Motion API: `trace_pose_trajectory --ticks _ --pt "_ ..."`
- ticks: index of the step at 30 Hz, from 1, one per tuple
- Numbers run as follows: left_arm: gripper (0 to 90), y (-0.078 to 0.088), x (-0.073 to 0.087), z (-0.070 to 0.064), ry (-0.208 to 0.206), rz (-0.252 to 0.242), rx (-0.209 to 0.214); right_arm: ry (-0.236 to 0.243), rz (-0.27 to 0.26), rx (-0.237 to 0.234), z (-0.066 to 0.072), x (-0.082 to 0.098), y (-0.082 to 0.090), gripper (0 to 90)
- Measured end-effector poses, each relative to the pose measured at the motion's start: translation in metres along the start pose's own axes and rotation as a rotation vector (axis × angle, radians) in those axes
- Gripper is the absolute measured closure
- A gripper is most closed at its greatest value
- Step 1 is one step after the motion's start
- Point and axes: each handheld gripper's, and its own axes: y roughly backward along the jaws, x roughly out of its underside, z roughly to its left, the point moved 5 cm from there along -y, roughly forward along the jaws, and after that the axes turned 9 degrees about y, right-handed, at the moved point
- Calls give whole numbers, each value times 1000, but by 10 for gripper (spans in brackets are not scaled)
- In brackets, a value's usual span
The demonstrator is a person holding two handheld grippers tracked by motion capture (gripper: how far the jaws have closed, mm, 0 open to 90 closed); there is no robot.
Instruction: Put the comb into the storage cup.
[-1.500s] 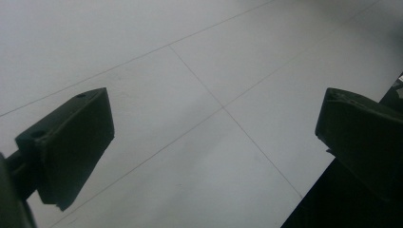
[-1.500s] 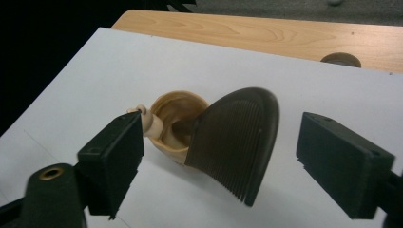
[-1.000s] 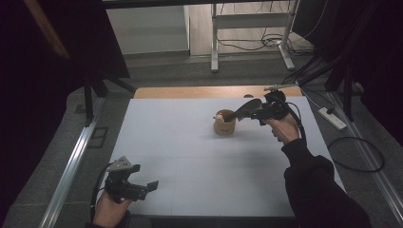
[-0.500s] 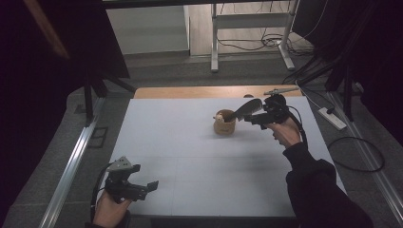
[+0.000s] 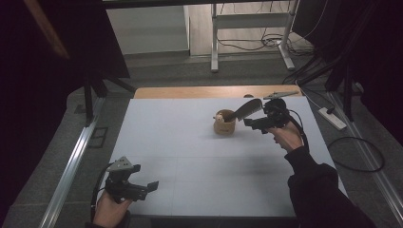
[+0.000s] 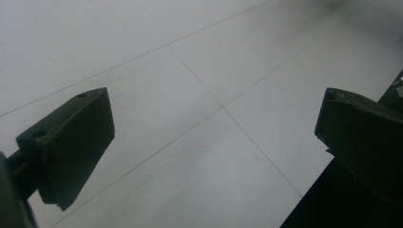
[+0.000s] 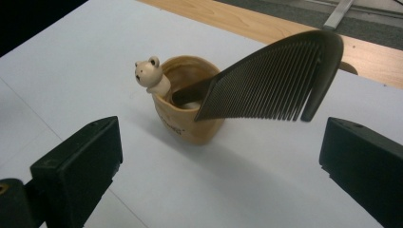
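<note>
Leaning in the wooden cup [image 7: 190,111], dark comb [image 7: 275,78] stands free; right gripper [image 5: 254,124] jaws just opened wide, empty; left gripper [image 5: 145,188] jaws wide over tabletop [image 5: 190,152].

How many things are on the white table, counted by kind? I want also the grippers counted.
Comb: 1, dark, its handle inside the cup
Cup: 1, tan, with a small bear figure on its rim
Grippers: 2, left gripper and right gripper, both open
Total: 4
</note>
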Motion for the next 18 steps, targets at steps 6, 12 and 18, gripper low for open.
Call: trace_pose_trajectory --ticks 6,12,18 --pt "1 0 0 0 0 1 1 10 -2 23 2 7 2 0" --pt "1 0 0 0 1 1 1 12 -1 16 5 14 2 0" --pt "1 0 0 0 0 1 1 41 -4 20 10 21 2 0"
